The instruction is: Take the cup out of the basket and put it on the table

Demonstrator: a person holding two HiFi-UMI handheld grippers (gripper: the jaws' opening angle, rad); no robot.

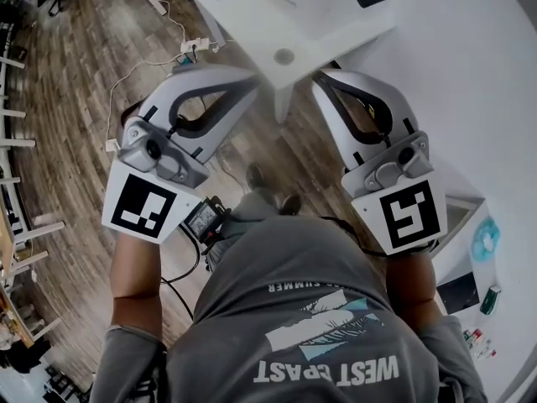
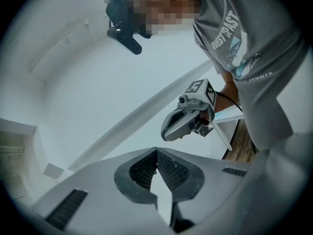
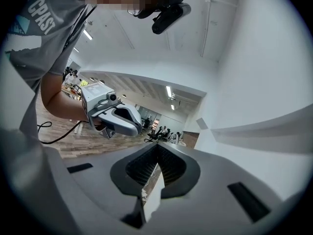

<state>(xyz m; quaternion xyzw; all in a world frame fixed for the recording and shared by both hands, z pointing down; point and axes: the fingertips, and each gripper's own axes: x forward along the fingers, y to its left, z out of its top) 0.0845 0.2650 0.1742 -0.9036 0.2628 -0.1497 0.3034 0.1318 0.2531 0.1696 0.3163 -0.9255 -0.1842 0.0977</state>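
— Where the cup stands, we cannot tell; no view shows it. What do we list next?
— Left gripper (image 2: 156, 151): jaws pressed together, nothing between them, held out ahead of our grey shirt (image 1: 310, 309). Right gripper (image 3: 157, 147): likewise closed and empty, level with the left, apart from it.
— And beyond?
— White table (image 1: 336, 23) ahead of both tips. Wooden floor (image 1: 75, 116) below, a white cable (image 1: 126, 81) trailing across it. Our shoes (image 1: 256, 176) show between the two grippers.
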